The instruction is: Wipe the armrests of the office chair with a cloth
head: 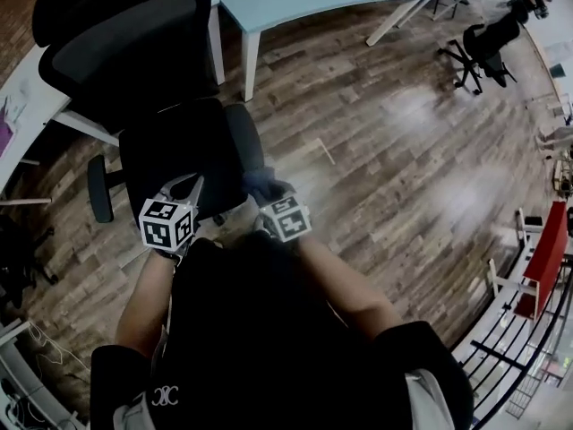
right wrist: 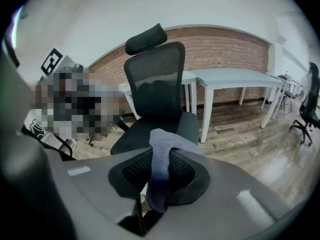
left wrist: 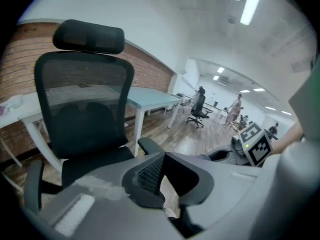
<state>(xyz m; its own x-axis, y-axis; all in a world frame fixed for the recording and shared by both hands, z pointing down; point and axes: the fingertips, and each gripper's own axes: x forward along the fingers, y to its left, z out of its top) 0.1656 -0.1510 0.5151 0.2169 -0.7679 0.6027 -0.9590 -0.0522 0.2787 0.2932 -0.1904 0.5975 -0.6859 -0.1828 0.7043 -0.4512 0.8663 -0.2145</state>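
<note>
1. Cloth (right wrist: 161, 149), grey-blue, is clamped between the closed jaws of the right tool (right wrist: 159, 176), its free end folded over their tips.
2. Left tool (left wrist: 162, 174) has its jaws a little apart, with nothing between them.
3. Black office chair (head: 179, 155) stands on the wooden floor (head: 385, 168), facing the person. Both tools are just in front of its seat, the cloth near one armrest (head: 244, 141).

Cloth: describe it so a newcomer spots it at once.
Start at the black office chair by the brick wall. In front of it, the right hand-held gripper pinches the cloth: a grey-blue rag, the only soft, draped thing around.
</note>
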